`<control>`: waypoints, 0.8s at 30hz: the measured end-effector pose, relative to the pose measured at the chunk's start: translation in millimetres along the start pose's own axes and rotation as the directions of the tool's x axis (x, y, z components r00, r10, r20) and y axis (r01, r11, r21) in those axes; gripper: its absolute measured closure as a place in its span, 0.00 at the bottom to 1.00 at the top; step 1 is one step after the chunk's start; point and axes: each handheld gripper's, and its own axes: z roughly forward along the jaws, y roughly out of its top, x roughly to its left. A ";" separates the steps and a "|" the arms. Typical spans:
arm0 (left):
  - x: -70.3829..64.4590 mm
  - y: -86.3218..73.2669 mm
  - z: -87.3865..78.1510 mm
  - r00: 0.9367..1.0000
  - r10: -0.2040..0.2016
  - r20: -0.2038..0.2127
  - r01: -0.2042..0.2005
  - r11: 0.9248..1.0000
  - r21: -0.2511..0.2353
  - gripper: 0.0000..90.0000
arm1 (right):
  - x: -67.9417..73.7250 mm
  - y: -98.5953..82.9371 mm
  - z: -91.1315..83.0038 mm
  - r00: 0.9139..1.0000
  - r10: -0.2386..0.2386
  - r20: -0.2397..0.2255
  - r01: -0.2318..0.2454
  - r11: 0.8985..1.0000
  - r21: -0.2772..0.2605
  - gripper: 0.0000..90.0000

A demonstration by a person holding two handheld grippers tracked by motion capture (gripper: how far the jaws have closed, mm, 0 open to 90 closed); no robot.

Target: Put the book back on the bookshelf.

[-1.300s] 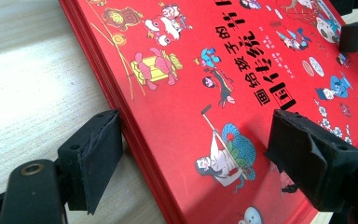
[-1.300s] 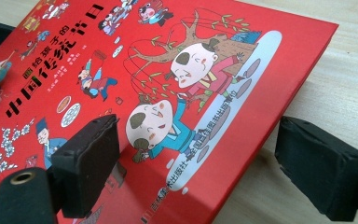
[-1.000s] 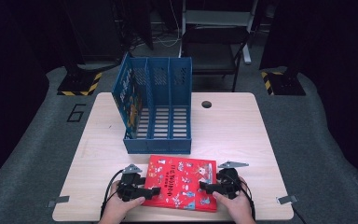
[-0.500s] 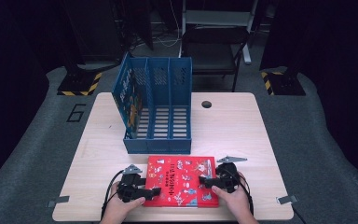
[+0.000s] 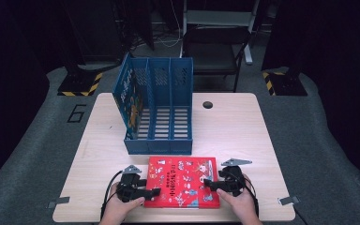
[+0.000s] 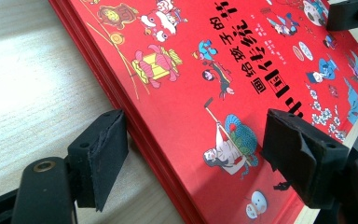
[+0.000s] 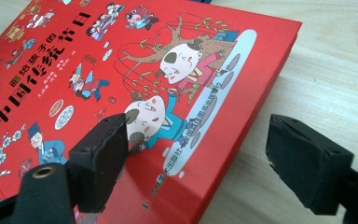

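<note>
Red picture book (image 5: 183, 182) lies flat on the table (image 5: 243, 126), cover up, just in front of the blue file rack (image 5: 158, 112), its long edge roughly parallel to the rack's front wall. Cover is glossy, printed with cartoon figures and black Chinese title characters.

Left gripper (image 5: 146, 192) sits at the book's left short edge. In the left gripper view its fingers (image 6: 100, 156) stand apart, one on the table side of the spine, one over the cover, nothing pinched yet. They straddle the edge, likely so the book can be clamped by its thickness.

Right gripper (image 5: 212, 183) mirrors this at the book's right edge. In the right gripper view its fingers (image 7: 103, 158) are also spread, one above the cover, one over bare table beyond the book's edge.

Judgement: a two-sided hold suits a wide, flat hardback, since lifting by one edge alone would let it sag or swing.

The rack stands behind the book with three upright slots; the leftmost holds a blue illustrated book (image 5: 132, 101), the other two look free. Its nearness suggests the red book is bound for a slot.
</note>
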 end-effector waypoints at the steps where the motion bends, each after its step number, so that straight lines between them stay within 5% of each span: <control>1: -0.2 0.3 0.0 1.000 -0.004 0.000 0.004 1.000 0.002 0.25 | 0.0 -0.4 -0.4 1.000 -0.005 0.001 0.005 1.000 -0.004 0.25; 12: 2.4 1.4 -0.9 1.000 -0.009 0.003 0.009 1.000 0.006 0.28 | 15.6 -6.1 -10.3 0.997 -0.077 0.030 0.077 0.997 0.004 0.33; 24: 3.0 0.5 -1.0 1.000 -0.015 0.003 0.015 1.000 -0.004 0.29 | 14.0 -5.7 -13.3 0.998 -0.050 0.025 0.050 0.999 -0.016 0.40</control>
